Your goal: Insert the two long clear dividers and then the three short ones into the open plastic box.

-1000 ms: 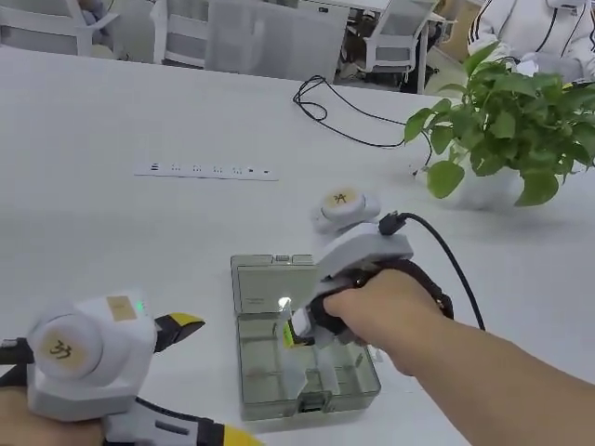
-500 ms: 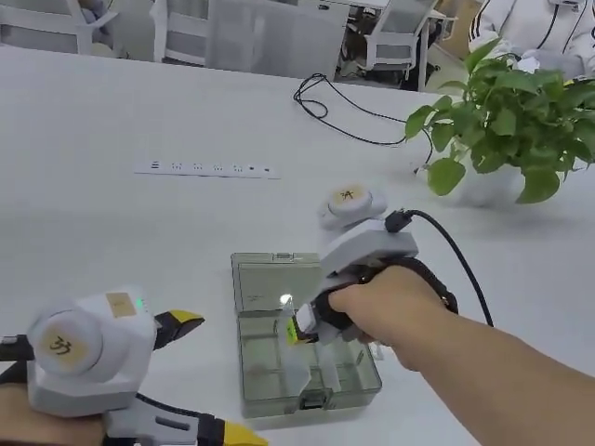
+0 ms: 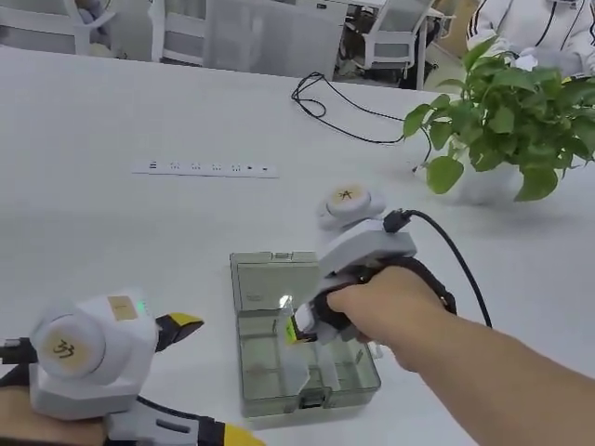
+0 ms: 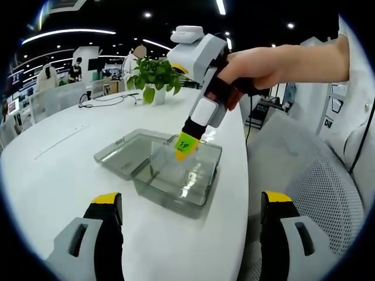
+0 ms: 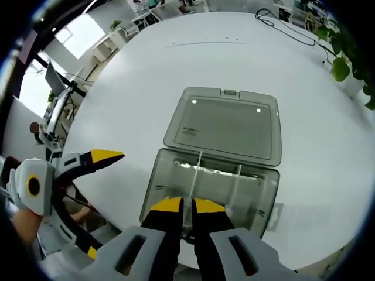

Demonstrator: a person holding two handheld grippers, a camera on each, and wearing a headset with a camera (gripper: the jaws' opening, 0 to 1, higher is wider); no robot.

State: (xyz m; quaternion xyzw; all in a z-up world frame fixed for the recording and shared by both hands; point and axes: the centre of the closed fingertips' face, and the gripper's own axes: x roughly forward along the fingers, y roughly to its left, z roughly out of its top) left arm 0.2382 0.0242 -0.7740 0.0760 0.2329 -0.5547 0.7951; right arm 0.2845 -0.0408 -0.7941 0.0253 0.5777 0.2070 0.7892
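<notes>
The open clear plastic box lies on the white table, its lid folded back flat. My right gripper reaches down into the tray. Its jaws are shut on a thin clear divider that stands upright in the box. Another clear divider stands beside it, and a long one runs along the hinge side. In the left gripper view the right gripper hovers above the box. My left gripper is open at the near left, apart from the box, with nothing between its jaws.
A round white disc lies just behind the lid. Farther back are a white power strip and a black cable. A potted plant stands at the right. A small clear piece lies on the table right of the box.
Hardly anything differs. My right gripper has shifted very slightly over the tray with the divider still in its jaws. The left gripper stays where it was.
</notes>
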